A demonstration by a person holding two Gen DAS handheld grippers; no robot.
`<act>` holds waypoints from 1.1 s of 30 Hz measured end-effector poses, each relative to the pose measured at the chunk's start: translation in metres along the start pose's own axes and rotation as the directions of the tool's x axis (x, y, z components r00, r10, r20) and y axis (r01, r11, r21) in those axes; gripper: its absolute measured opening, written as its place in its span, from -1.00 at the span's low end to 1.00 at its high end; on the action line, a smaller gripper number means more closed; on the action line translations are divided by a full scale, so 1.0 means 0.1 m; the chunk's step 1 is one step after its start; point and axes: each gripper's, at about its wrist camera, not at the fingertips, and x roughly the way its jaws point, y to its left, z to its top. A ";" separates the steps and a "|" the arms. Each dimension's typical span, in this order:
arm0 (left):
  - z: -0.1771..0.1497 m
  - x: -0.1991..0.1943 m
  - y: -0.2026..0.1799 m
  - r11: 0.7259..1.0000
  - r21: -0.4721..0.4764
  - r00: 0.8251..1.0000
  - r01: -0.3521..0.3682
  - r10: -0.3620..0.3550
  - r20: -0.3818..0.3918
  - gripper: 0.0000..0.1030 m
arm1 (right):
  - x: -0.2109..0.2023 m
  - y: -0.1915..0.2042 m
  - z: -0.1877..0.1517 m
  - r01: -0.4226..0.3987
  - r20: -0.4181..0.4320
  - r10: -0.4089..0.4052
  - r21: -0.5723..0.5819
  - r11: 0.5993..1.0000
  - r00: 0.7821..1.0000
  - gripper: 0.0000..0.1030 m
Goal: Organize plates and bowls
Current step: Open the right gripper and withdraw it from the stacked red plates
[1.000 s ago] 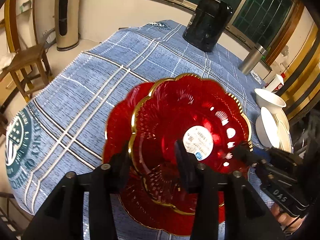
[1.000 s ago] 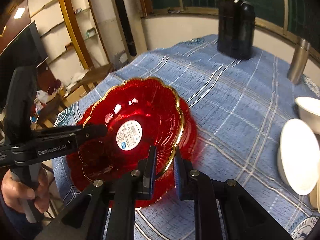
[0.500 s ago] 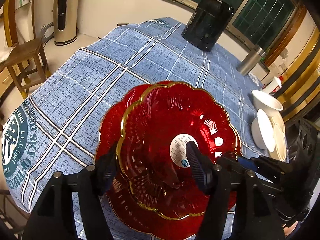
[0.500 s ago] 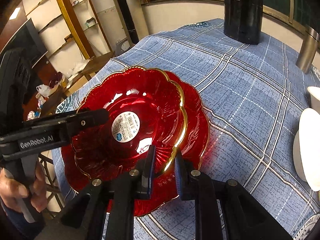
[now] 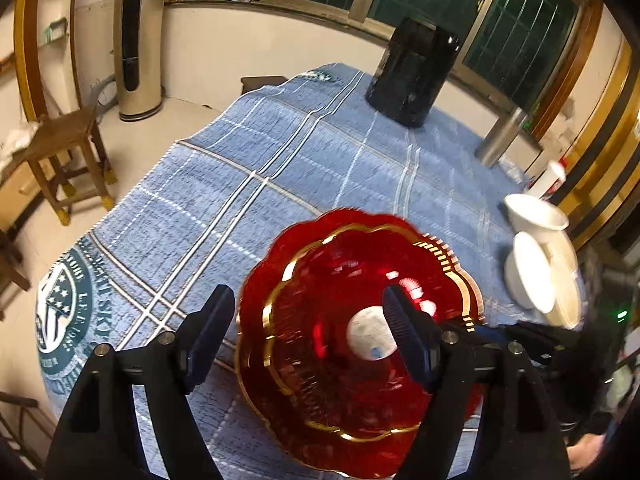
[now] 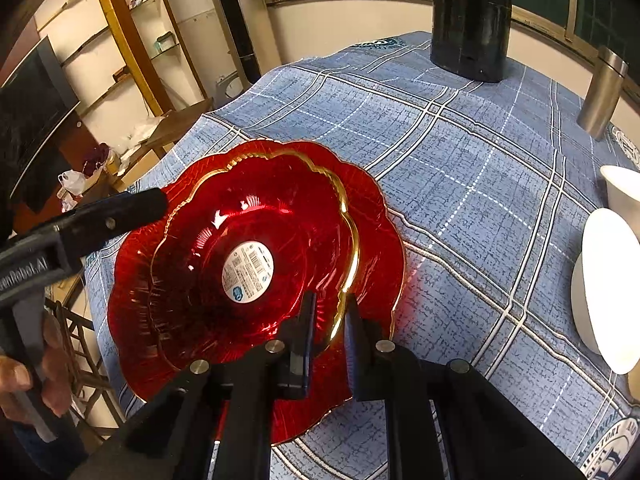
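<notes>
A red glass bowl (image 6: 256, 240) with a gold scalloped rim and a white label sits nested on a larger red plate (image 6: 384, 240) on the blue checked tablecloth. My right gripper (image 6: 330, 312) is shut on the bowl's near gold rim. My left gripper (image 5: 308, 328) is open and empty, held above the stack's left side; the bowl (image 5: 344, 312) shows between its fingers. In the right wrist view the left gripper's finger (image 6: 120, 212) hangs over the plate's left edge. White bowls and plates (image 5: 540, 264) stand at the right, and they also show in the right wrist view (image 6: 608, 288).
A black canister (image 6: 470, 20) and a steel flask (image 6: 602, 92) stand at the table's far side. A wooden stool (image 5: 64, 160) and a tower fan (image 5: 136, 40) stand on the floor beyond the left edge. Bare cloth (image 6: 460, 152) lies between the stacks.
My left gripper opened wider, let go of the red bowl and drew back to the left. The bowl came down to nest on the red plate, still held by my right gripper.
</notes>
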 end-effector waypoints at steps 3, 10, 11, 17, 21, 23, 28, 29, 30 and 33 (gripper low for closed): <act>-0.02 -0.07 -0.07 0.998 0.004 0.998 0.065 -0.065 0.023 0.49 | -0.01 -0.01 -0.03 -0.029 0.027 0.029 -0.008 1.000 0.999 -0.71; -0.09 -0.20 -0.72 0.967 0.152 0.977 0.202 -0.211 0.041 0.49 | -0.68 -0.45 -0.43 -0.138 0.209 0.123 0.059 0.989 0.970 -0.37; -0.11 -0.19 -0.87 0.956 0.178 0.970 0.233 -0.241 0.021 0.49 | -0.79 -0.54 -0.53 -0.141 0.240 0.119 0.075 0.987 0.963 -0.22; -0.32 0.03 -1.72 0.887 0.283 0.931 0.366 -0.353 -0.098 0.49 | -1.24 -1.39 -1.23 -0.097 0.333 0.001 0.272 0.957 0.943 -0.16; -0.50 0.24 -2.15 0.861 0.292 0.908 0.416 -0.374 -0.189 0.49 | -1.27 -1.83 -1.62 -0.045 0.299 -0.079 0.387 0.921 0.951 -0.12; -0.56 0.32 -2.33 0.857 0.311 0.909 0.410 -0.355 -0.219 0.49 | -1.28 -1.94 -1.74 -0.070 0.304 -0.067 0.417 0.906 0.950 -0.12; -0.65 0.32 -2.56 0.856 0.345 0.918 0.384 -0.315 -0.240 0.48 | -1.36 -2.05 -1.84 -0.146 0.365 -0.025 0.434 0.889 0.931 -0.12; -0.66 0.32 -2.58 0.856 0.349 0.920 0.380 -0.310 -0.240 0.48 | -1.36 -2.06 -1.84 -0.152 0.365 -0.020 0.436 0.887 0.931 -0.12; -0.66 0.31 -2.61 0.856 0.357 0.922 0.374 -0.303 -0.239 0.49 | -1.35 -2.03 -1.85 -0.158 0.369 -0.017 0.437 0.886 0.929 -0.12; -0.67 0.31 -2.63 0.862 0.370 0.933 0.347 -0.276 -0.231 0.48 | -1.38 -2.04 -1.85 -0.180 0.392 -0.003 0.431 0.884 0.920 -0.12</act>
